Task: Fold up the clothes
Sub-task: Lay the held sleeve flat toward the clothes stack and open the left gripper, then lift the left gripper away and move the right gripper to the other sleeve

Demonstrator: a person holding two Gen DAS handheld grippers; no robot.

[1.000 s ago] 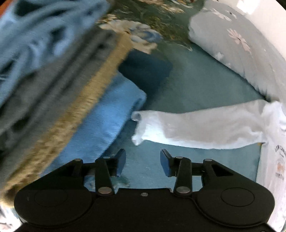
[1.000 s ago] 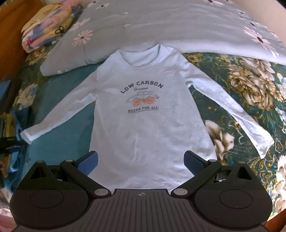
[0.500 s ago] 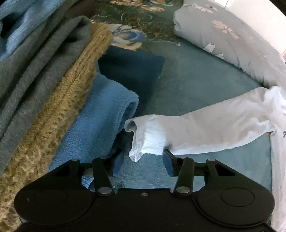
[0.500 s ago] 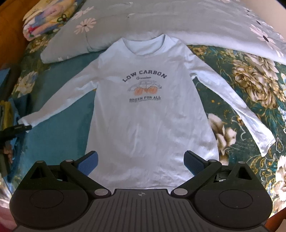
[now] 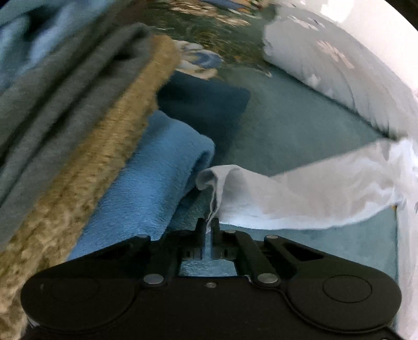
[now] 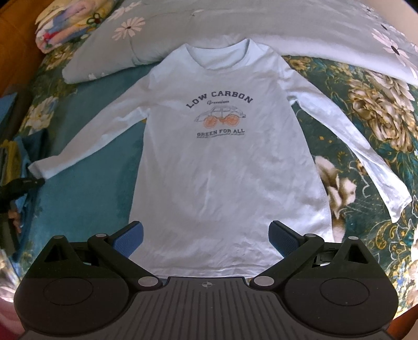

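Note:
A pale blue long-sleeved shirt (image 6: 224, 167) with a "LOW CARBON" print lies flat, face up, on the bed, both sleeves spread out. In the left wrist view my left gripper (image 5: 208, 222) is shut on the cuff edge of the shirt's sleeve (image 5: 300, 193), which puckers up between the pads. That same gripper (image 6: 39, 181) shows at the left edge of the right wrist view, at the sleeve end. My right gripper (image 6: 205, 235) hangs open above the shirt's lower hem with nothing between its fingers.
A stack of folded clothes (image 5: 78, 136), blue, grey, tan and bright blue, lies right beside the held cuff on the left. A grey daisy-print duvet (image 6: 261, 23) lies behind the shirt. The bed cover (image 6: 365, 109) is teal with large flowers. A folded colourful cloth (image 6: 65, 28) sits at the far left.
My left gripper came down over the sleeve cuff and its jaws went from open to shut on the cuff edge. The right gripper stayed open above the hem.

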